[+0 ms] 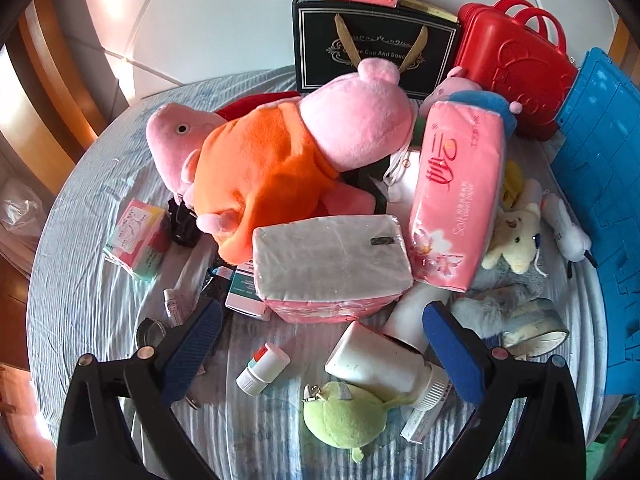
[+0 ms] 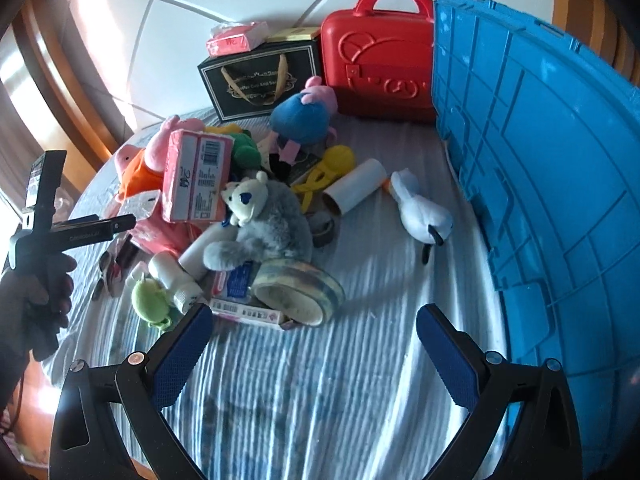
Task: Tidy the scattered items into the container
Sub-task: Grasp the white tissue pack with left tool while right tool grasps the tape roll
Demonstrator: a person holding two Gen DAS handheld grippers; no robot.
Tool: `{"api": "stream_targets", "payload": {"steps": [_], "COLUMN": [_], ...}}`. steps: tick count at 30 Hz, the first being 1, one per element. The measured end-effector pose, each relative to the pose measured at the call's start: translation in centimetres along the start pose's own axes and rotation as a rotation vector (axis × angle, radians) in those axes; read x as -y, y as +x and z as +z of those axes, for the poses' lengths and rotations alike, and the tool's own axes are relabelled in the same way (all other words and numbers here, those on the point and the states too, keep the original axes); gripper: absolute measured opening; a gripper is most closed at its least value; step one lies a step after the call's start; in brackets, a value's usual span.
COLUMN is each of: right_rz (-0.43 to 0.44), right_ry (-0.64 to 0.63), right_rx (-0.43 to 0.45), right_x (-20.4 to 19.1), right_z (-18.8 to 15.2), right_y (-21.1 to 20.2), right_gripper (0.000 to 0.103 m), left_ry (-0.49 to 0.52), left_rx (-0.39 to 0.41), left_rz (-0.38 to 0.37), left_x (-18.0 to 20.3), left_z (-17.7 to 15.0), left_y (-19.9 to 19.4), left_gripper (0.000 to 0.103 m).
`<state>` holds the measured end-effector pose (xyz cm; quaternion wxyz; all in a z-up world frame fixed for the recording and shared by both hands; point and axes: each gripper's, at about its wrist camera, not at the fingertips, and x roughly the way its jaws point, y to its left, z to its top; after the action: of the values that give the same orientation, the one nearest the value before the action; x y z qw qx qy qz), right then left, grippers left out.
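Observation:
A heap of items covers the striped cloth. My left gripper (image 1: 320, 344) is open and empty, just short of a pink tissue pack (image 1: 332, 268), above a white bottle (image 1: 380, 360), a small vial (image 1: 264, 368) and a green plush (image 1: 344, 416). An orange-clad pig plush (image 1: 280, 160) and a second tissue pack (image 1: 456, 196) lie behind. My right gripper (image 2: 314, 340) is open and empty over bare cloth, near a tape roll (image 2: 300, 292), a grey plush (image 2: 268, 224) and a white bird plush (image 2: 420, 212). The blue crate (image 2: 540, 160) stands on the right.
A red case (image 2: 376, 56) and a black gift bag (image 2: 256, 76) stand at the back. A cardboard tube (image 2: 352, 192), a yellow plush (image 2: 328, 172) and a blue pig plush (image 2: 300, 116) lie mid-table. A hand (image 2: 40, 296) holds the left tool. The round table edge drops to tiled floor.

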<state>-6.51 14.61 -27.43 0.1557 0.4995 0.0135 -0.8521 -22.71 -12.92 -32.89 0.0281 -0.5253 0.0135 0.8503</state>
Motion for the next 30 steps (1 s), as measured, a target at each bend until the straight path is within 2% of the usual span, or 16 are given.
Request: {"api": "stream_targets", "payload": {"steps": [4,10,13,20,23,26,28,30], "right_rz": [-0.007,-0.020,-0.042,-0.077,-0.106,-0.116,-0.129,-0.147], "right_ry": [-0.001,-0.007,0.000,0.045,0.049,0.062,0.066,0.072], "right_rx": [-0.037,-0.070,-0.085,-0.134,-0.132,-0.147,-0.153,-0.157], "right_x": [-0.1,0.0,0.3,0.9,0.9,1.0,1.0,1.1], "right_z": [-0.7,-1.3,-1.7,-2.2,-2.2,-2.2,-2.3,-2.3], "right_y": [2.1,5.5,7.8,13.3,14.9,16.2,16.6,16.6], "right_gripper": [0.103,0.103,0.103,0.101,0.086,0.067,0.035,0.021], "left_ry": [-0.001,-0.015,-0.011,-0.031,-0.046,-0.064,-0.072,-0.080], "left_rx": [-0.028,-0.027,-0.008,0.027,0.031,0.042,0.056,0.070], "left_rz": [0.015,0.029,0.041,0.026,0.014,0.001,-0.009,-0.019], "left_x": [0.3,0.9,1.3,0.9,0.4,0.0,-0.3,-0.5], "left_z": [0.3,0.7,0.9,0.5,0.0,-0.4,-0.7,-0.7], "left_y": [2.6,5.0,5.6,5.0,4.6,3.8,3.1,2.4], "left_gripper": [0.103,0.103,0.095,0.089,0.088,0.088,0.087,0.087]}}
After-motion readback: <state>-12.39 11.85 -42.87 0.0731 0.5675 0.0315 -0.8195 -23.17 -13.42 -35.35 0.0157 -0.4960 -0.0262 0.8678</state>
